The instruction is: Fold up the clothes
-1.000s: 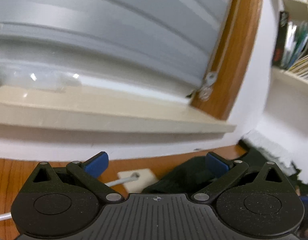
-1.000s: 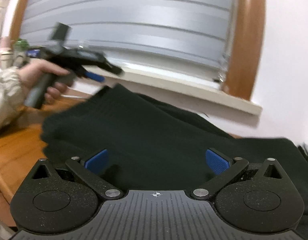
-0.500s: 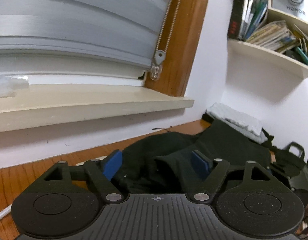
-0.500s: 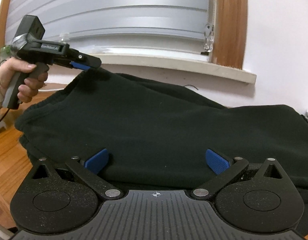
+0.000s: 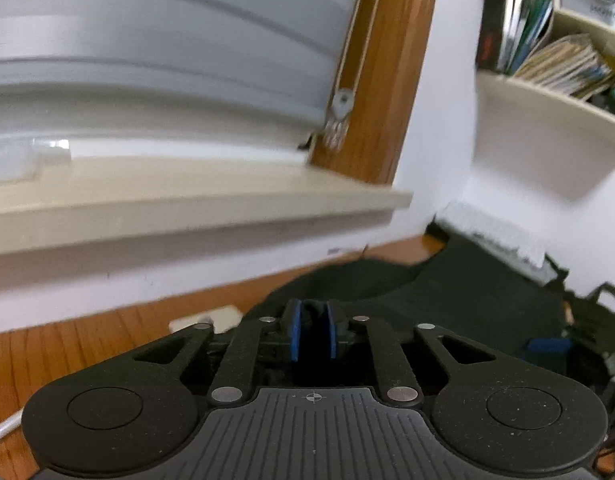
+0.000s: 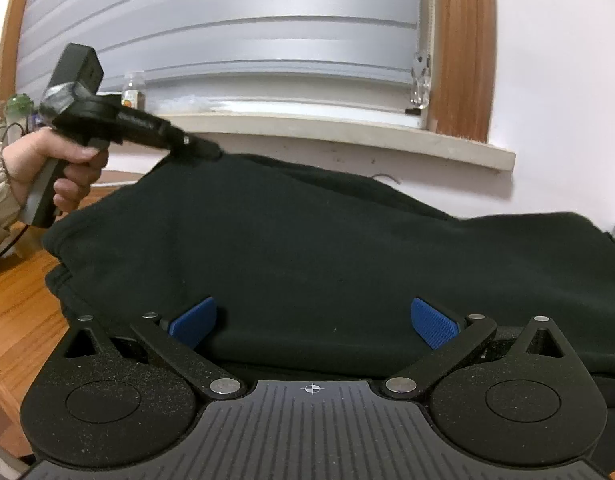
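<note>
So, starting at your left: your left gripper (image 5: 311, 334) has its blue pads (image 5: 294, 334) drawn close together with a pinch of the black garment (image 6: 327, 248) between them. In the right wrist view you see that same gripper (image 6: 205, 152) at the garment's far left corner, lifting it into a peak just below the sill (image 6: 347, 130), with your hand (image 6: 63, 172) on the grip.

The garment itself lies spread over the wooden table (image 6: 15, 304). It runs from that raised corner across the whole middle of the view and off to the right. Its left edge looks thick and rumpled; the rest hangs smooth. Beyond it, in the left wrist view, a shelf (image 5: 547, 112) of books sits on the wall, and a dark bag (image 5: 595, 320) rests near the garment's far end.

Your right gripper (image 6: 311, 320) is at the near edge of the cloth, jaws spread wide, holding nothing. The fabric lies just ahead of and between the blue pads (image 6: 433, 322).

As for progress, you look early on. One corner is taken, and no neat fold shows yet. I judge that what's left is most of the job: take the near edge with your right, carry the cloth over, flatten it, and repeat until it's compact.
</note>
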The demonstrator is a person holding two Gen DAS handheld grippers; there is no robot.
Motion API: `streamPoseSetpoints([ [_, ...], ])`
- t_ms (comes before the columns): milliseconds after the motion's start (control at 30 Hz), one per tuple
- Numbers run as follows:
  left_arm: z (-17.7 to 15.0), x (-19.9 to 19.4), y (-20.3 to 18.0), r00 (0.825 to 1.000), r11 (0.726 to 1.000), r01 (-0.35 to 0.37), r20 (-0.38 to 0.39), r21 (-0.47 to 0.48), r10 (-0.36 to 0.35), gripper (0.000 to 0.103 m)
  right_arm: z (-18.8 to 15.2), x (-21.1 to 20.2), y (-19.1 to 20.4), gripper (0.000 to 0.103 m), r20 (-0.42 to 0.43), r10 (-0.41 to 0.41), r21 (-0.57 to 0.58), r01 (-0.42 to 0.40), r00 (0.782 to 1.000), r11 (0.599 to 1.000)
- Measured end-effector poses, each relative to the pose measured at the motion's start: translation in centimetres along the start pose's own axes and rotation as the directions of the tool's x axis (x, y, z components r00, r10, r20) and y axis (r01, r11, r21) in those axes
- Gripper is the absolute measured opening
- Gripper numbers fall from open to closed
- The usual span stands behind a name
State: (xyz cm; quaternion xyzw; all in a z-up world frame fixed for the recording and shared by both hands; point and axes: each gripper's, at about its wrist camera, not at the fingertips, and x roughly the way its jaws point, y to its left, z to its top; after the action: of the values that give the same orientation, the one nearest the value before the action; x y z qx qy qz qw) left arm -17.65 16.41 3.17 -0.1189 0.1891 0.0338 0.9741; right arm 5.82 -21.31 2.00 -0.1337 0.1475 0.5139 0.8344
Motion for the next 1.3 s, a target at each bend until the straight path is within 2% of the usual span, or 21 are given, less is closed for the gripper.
streamPoseSetpoints([
  [67, 0.1, -0.2, 0.2, 1.0, 1.0, 0.01, 0.007, -0.013, -0.01, 0.028, 0.0, -0.1, 0.4, 0.103, 0.011, -0.016, -0.015, 0.016, 1.0, 1.0],
  [100, 0.1, -0.3, 0.3, 1.0, 1.0, 0.013, 0.012, -0.02, -0.013, 0.036, 0.1, -0.2, 0.6, 0.103, 0.016, -0.009, -0.016, 0.009, 1.0, 1.0],
  [133, 0.3, -0.5, 0.4, 1.0, 1.0, 0.001, 0.022, -0.025, 0.0, 0.054, 0.2, -0.3, 0.8, 0.103, 0.021, -0.001, -0.016, 0.001, 1.0, 1.0],
  [200, 0.6, -0.8, 0.6, 0.997, 0.998, -0.055, 0.046, -0.032, 0.056, 0.078, 0.4, -0.5, 1.2, 0.103, 0.03, 0.011, -0.028, -0.01, 0.999, 1.0],
  [300, 0.8, -1.5, 1.8, 0.995, 0.994, -0.068, 0.066, -0.088, 0.074, 0.08, 0.7, -0.9, 1.8, 0.103, 0.036, 0.04, -0.054, -0.038, 0.999, 0.998],
  [400, 0.9, -1.2, 2.8, 0.996, 0.986, -0.072, 0.049, -0.151, 0.081, 0.084, 0.9, -1.3, 2.6, 0.103, 0.04, 0.068, -0.069, -0.065, 0.997, 0.996],
  [633, 0.7, -0.1, 3.8, 0.999, 0.974, -0.049, 0.004, -0.22, 0.051, 0.101, 1.8, -2.7, 4.4, 0.103, 0.061, 0.144, -0.089, -0.139, 0.988, 0.986],
  [1067, -0.6, 1.2, 4.8, 0.998, 0.966, -0.024, -0.059, -0.257, 0.01, 0.103, 1.9, -2.4, 9.4, 0.103, 0.01, 0.256, -0.171, -0.251, 0.967, 0.953],
  [1300, -1.0, 1.8, 5.1, 0.997, 0.96, -0.025, -0.083, -0.278, 0.002, 0.103, 2.2, -0.9, 12.2, 0.103, -0.035, 0.269, -0.241, -0.27, 0.962, 0.932],
])
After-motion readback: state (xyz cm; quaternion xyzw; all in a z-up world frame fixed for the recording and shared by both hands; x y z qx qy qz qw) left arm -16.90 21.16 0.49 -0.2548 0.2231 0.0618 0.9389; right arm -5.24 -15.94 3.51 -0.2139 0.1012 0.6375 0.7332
